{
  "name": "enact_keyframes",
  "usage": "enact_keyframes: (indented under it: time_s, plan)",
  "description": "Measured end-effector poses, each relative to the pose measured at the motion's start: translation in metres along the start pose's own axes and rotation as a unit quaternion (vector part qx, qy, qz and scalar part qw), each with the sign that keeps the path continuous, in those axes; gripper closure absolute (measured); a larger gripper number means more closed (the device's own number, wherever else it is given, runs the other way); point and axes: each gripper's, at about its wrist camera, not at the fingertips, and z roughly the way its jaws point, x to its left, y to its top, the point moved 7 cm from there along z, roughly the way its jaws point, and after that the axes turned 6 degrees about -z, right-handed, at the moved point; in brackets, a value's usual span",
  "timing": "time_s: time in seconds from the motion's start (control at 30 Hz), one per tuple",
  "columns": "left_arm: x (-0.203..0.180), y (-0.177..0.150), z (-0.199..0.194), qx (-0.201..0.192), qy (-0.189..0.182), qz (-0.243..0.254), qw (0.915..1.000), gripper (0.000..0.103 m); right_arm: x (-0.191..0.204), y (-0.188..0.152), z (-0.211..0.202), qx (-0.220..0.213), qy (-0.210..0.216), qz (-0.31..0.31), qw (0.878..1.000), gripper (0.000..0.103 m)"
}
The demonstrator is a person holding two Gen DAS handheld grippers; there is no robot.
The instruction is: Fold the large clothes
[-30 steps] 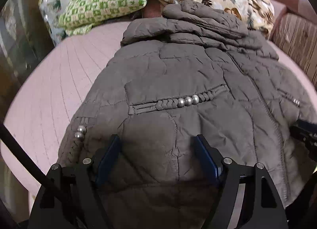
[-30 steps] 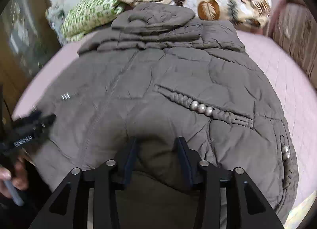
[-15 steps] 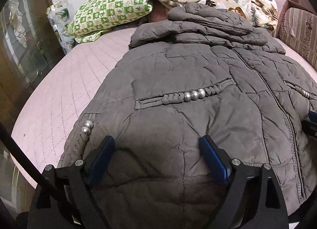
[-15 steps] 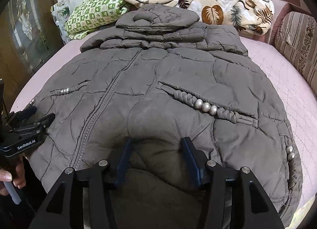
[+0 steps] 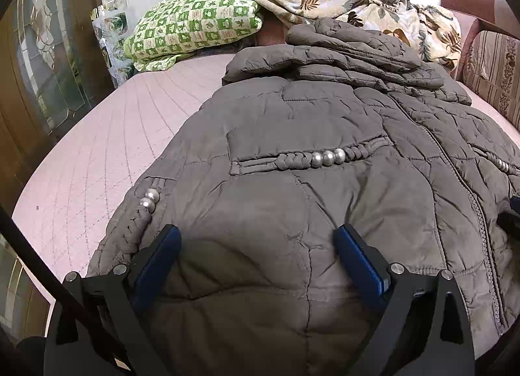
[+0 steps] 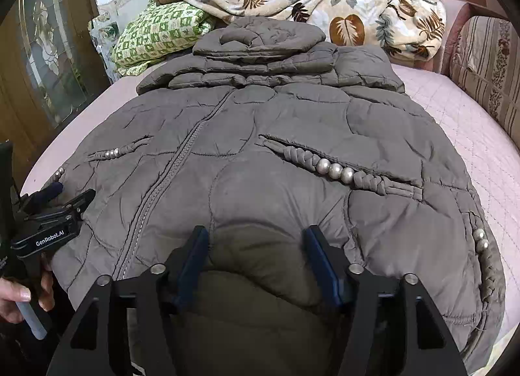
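Note:
A grey-brown quilted jacket [image 5: 308,115] lies front up on the pink bed [image 5: 97,148], zipper closed and hood folded at the far end [image 6: 256,37]. My left gripper [image 5: 256,239] is at the near hem by the left pocket. Its jaws are opening wide, and hem fabric lies loose between the blue pads [image 5: 162,252]. My right gripper [image 6: 256,239] is at the hem right of the zipper. Its jaws are also opening, with a puffed bulge of jacket [image 6: 276,115] between them. In the right wrist view the left gripper [image 6: 55,210] shows at the left edge, held by a hand [image 6: 16,294].
A green checked pillow [image 5: 195,28] and a leaf-print blanket [image 6: 341,8] lie beyond the hood. A striped sofa arm [image 6: 487,60] borders the bed on the right. A wooden door with patterned glass [image 5: 42,50] stands on the left. Bare pink bedspread [image 6: 471,135] flanks the jacket.
Both pairs of jaws have spread wider. The pinched fold between the right fingers has relaxed into a broader bulge. The jacket lies flat as before.

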Motion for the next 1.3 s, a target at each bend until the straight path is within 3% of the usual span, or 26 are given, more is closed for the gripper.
enact_keyframes:
  time_s: [0.07,0.13,0.63,0.83,0.97,1.1,1.3]
  plan:
    - [0.000,-0.001,0.000,-0.003,-0.002,-0.001,1.0000,0.005,0.003,-0.001,0.000,0.003,0.004,-0.002,1.000,0.019]
    - [0.000,-0.001,0.000,-0.004,0.000,0.001,1.0000,0.005,0.007,-0.003,0.000,0.008,-0.003,-0.011,1.000,0.016]
    - [0.000,-0.002,-0.004,-0.019,0.005,0.006,0.9998,0.005,0.008,-0.009,-0.005,0.002,0.004,-0.014,1.000,0.010]
    - [0.004,0.002,-0.012,-0.001,-0.024,0.006,0.9997,0.005,-0.023,0.002,-0.048,-0.055,0.036,0.055,0.996,0.010]
    - [0.023,0.008,-0.036,-0.032,-0.041,-0.030,0.9982,0.005,-0.077,-0.006,-0.088,-0.100,0.018,0.134,0.986,0.016]
    - [0.061,0.005,-0.044,-0.022,-0.047,-0.103,0.9934,0.007,-0.128,-0.042,-0.120,-0.122,-0.012,0.223,0.967,0.024]
    - [0.123,-0.008,-0.042,0.000,-0.031,-0.203,0.9787,0.015,-0.178,-0.083,-0.112,-0.098,0.010,0.358,0.929,0.036]
